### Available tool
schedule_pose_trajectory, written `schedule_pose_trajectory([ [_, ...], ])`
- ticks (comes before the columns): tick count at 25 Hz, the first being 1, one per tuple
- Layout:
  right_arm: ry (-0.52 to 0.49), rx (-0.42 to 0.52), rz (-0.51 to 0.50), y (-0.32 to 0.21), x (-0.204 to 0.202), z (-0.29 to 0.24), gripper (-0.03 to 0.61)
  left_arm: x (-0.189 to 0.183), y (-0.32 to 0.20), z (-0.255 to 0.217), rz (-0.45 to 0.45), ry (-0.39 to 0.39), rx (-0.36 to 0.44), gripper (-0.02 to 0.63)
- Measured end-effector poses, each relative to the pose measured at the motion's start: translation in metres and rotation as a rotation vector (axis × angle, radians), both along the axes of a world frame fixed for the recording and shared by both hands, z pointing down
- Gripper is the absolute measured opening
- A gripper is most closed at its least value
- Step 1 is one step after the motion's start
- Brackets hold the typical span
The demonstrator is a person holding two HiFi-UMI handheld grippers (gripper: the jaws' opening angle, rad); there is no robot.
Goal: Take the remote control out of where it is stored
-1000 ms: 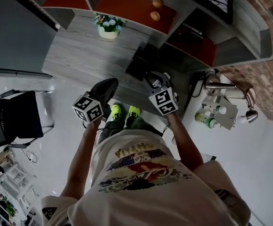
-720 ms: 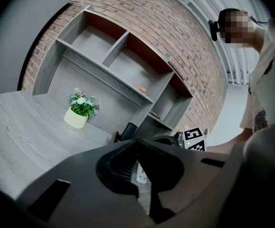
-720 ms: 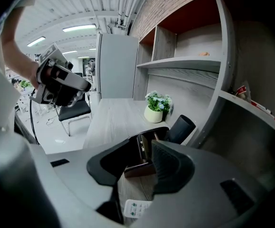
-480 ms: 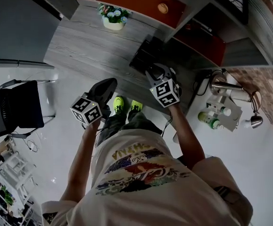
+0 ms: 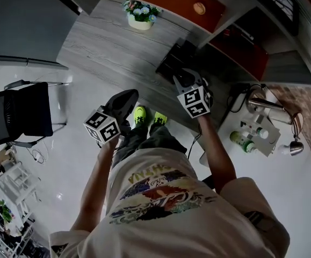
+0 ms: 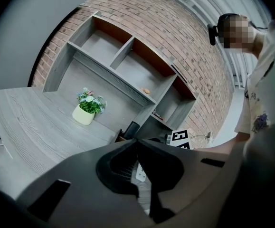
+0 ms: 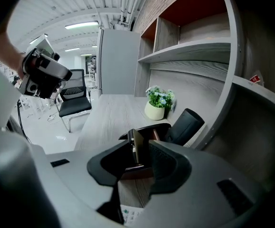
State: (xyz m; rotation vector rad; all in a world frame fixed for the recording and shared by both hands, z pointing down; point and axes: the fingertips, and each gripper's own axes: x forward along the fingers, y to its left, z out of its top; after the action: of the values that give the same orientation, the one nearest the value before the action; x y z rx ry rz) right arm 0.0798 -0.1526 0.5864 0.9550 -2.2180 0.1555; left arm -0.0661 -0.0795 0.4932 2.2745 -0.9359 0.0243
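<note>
Head view: my right gripper [image 5: 181, 80] has drawn in and down on the dark holder [image 5: 171, 63], which stands at the far right of the grey desk [image 5: 101, 42], close to the shelving. The gripper is now just beside the holder's near side, so I judge the reach all but complete and the grasp not yet made. What the holder contains cannot be made out from here. My left gripper [image 5: 129, 95] hangs by the desk's near edge, well apart from the holder. The potted plant [image 5: 140, 16] sits far and left of the holder. Left gripper view: jaws clenched tip to tip, nothing between them, with the desk, plant and shelving beyond. Right gripper view: jaws have just been opening and stand part-way apart. A thin upright slab, which I take for the remote control [image 7: 137, 146], stands in the gap between them, rising out of the holder's brown-lined inside. I see neither pad pressing on it, so the gripper is released, bracketing the slab without gripping. A black cylinder [image 7: 188, 122] leans just right of the holder. The remote is still in its store; next, I judge, close on its flat faces and lift straight up.
</note>
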Motion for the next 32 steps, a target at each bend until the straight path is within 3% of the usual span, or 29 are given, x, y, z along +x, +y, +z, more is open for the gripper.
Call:
schedule_pose_trajectory([
  [20,0.068,0.064,0.022,-0.005,0.005,-0.013,0.067,-0.01,0.008,-0.008,-0.032,0.021,0.015,0.006],
  [32,0.027,0.081,0.047,-0.001,0.007,-0.035,0.066,-0.002,0.011,-0.014,-0.009,0.034,0.032,0.006],
])
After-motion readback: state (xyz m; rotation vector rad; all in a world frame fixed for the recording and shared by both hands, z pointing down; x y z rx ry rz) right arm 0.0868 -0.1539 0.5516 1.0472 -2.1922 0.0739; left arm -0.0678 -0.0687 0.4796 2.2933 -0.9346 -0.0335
